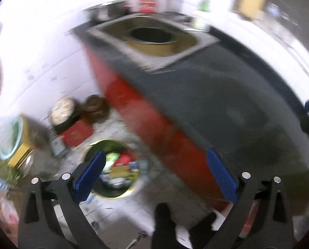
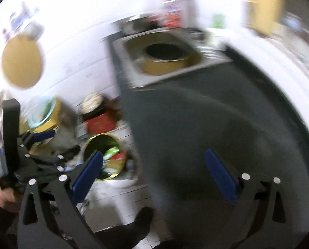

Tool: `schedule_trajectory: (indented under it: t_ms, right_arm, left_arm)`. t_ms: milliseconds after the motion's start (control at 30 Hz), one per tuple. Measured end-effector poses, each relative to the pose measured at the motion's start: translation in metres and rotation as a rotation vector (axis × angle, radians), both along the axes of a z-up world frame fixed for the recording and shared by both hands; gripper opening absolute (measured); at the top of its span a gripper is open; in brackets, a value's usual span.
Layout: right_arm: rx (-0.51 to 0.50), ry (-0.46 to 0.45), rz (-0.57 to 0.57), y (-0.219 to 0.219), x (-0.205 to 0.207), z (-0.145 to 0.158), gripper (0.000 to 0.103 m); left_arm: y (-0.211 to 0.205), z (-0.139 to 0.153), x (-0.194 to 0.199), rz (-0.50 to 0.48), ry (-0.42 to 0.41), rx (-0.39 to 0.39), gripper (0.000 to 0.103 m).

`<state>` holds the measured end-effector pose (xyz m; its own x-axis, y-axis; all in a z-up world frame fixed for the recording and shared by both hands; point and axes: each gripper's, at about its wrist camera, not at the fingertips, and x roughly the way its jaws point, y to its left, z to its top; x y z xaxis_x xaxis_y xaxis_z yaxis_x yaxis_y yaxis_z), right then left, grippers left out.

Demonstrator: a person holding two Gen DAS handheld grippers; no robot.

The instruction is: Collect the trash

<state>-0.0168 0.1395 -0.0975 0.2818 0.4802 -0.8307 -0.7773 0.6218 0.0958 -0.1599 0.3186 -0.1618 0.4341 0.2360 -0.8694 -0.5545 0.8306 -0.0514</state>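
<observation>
- Dark grey countertop (image 1: 227,95) with a red front (image 1: 146,120) runs from 5 to 12 o'clock.
- Steel sink (image 1: 154,39) at 12 o'clock holds a gold-sided round tin (image 1: 156,48).
- Red box (image 1: 76,134) on the floor at 9 o'clock.
- Round tan board (image 2: 21,62) on the wall, 10 o'clock in the right view.

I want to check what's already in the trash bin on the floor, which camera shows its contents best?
The left wrist view. There the trash bin sits low and near centre, its round opening facing the camera, with green, red and yellow wrappers visible inside. In the right wrist view the bin looks smaller and more oblique, partly hidden behind a blue finger pad.
</observation>
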Motion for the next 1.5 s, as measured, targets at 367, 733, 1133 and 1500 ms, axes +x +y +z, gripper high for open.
schedule_trajectory:
  t_ms: [367,733,1133,1500]
  right_arm:
    - [-0.038,-0.089,-0.698,-0.276,0.045,0.04,0.096]
    - [-0.025,-0.036,-0.949,-0.376,0.038,0.034,0.096]
    - [-0.019,-0.007,-0.939,-0.378,0.045,0.03,0.096]
    - [-0.028,0.004,-0.932,-0.376,0.046,0.027,0.096]
  left_arm:
    - [-0.191,0.05,0.162,-0.498,-0.043,0.096,0.095]
    - [-0.297,0.061,0.204,-0.678,-0.026,0.132,0.095]
    - [-0.308,0.06,0.214,-0.662,-0.015,0.13,0.095]
    - [-0.307,0.059,0.214,-0.66,-0.008,0.131,0.095]
